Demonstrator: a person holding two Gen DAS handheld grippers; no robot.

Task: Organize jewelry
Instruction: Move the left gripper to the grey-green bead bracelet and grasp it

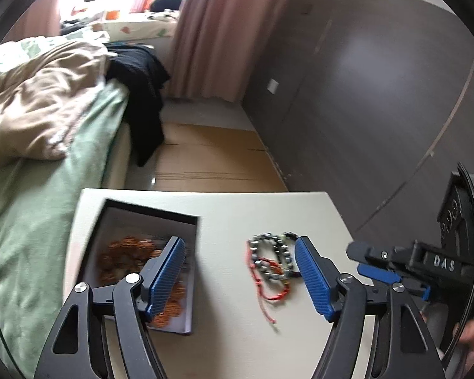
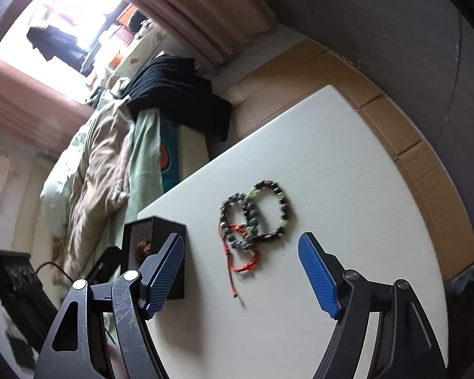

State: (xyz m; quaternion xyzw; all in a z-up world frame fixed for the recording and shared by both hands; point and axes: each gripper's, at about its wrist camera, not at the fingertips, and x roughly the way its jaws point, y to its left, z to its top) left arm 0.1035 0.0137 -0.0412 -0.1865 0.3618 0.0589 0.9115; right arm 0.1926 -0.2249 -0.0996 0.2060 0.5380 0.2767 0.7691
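Bracelets point(image 2: 252, 218) lie ahead of spread right claw point(image 2: 241, 271).

I held my left gripper point(image 1: 240, 273) above a table point(image 1: 262, 211), its fingers spread wide with nothing between them. An open box point(image 1: 148, 221) sat on the table to my left, near the edge beside the bed point(image 1: 47, 164), with a pile of jewelry point(image 1: 126, 252) inside it. A cluster of beaded bracelets point(image 1: 273, 252) and a string cord point(image 1: 268, 297) lay on the table right of the box, apart from it. My right gripper point(image 2: 241, 273), also spread wide, hovered near the bracelets. Beyond the table lay flattened cardboard point(image 1: 211, 154) on the floor, between the bed and a wall on the right.
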